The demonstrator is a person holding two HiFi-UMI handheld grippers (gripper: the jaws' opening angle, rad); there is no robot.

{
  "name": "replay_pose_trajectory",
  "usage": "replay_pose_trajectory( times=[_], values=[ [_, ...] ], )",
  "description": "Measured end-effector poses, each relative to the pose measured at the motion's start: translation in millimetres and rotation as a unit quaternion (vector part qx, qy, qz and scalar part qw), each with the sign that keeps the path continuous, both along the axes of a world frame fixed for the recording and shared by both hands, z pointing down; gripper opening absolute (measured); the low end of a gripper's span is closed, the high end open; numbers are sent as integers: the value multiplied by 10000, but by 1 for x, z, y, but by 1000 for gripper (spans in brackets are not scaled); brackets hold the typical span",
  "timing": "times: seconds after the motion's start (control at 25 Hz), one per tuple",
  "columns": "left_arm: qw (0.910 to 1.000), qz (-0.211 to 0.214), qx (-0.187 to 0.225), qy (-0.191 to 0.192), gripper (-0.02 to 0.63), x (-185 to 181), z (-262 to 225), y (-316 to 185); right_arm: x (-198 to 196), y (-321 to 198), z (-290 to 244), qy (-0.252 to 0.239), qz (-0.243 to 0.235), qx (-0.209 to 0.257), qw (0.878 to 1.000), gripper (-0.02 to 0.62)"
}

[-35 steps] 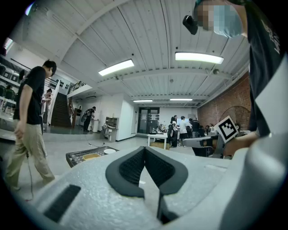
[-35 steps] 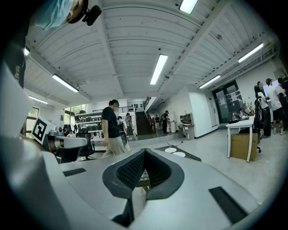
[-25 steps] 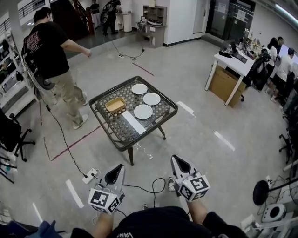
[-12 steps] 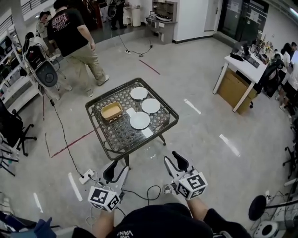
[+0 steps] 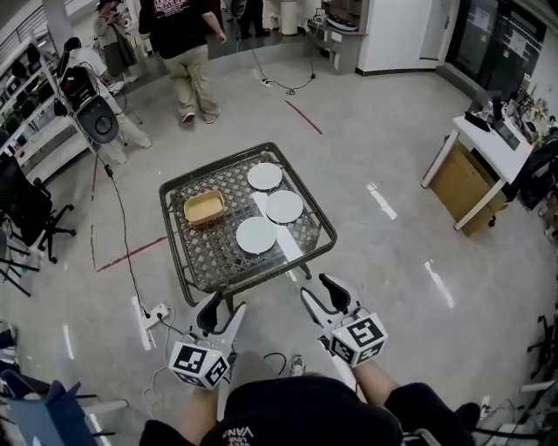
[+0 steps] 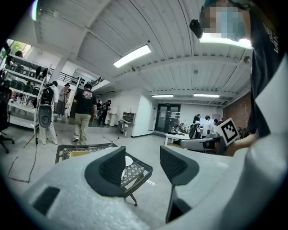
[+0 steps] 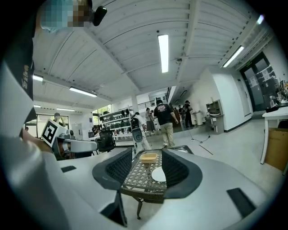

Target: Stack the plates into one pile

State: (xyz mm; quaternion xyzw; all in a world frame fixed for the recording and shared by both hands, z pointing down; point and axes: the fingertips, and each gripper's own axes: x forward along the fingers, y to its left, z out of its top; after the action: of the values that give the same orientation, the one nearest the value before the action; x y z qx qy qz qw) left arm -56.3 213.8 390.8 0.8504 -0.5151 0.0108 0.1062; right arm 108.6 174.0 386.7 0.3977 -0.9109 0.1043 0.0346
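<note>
Square woven-lattice table (image 5: pixel 218 257) | three round white plates (image 5: pixel 256 234) apart | left gripper (image 5: pixel 225 305), right gripper (image 5: pixel 318 292) empty, jaws opening

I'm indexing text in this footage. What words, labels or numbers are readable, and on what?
"VAN": cut off at the frame edge, on the wearer's black shirt.
Print on the walking person's T-shirt: too small to read.
Marker cubes: square patterns, no letters.
</note>
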Motion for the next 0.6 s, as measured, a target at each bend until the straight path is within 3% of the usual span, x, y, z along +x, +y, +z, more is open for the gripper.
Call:
replay_pose_trajectory(
  times=[0.28, 0.6],
  values=[
    [9993, -112, -362, 36, 236, -10, 23, -46, -12, -42, 18, -55, -69, -286, 9996, 190],
    [9970, 312, -701, -55, 236, -31, 50, -130, -33, -109, 53, -21, 303, -570, 9979, 189]
  ],
)
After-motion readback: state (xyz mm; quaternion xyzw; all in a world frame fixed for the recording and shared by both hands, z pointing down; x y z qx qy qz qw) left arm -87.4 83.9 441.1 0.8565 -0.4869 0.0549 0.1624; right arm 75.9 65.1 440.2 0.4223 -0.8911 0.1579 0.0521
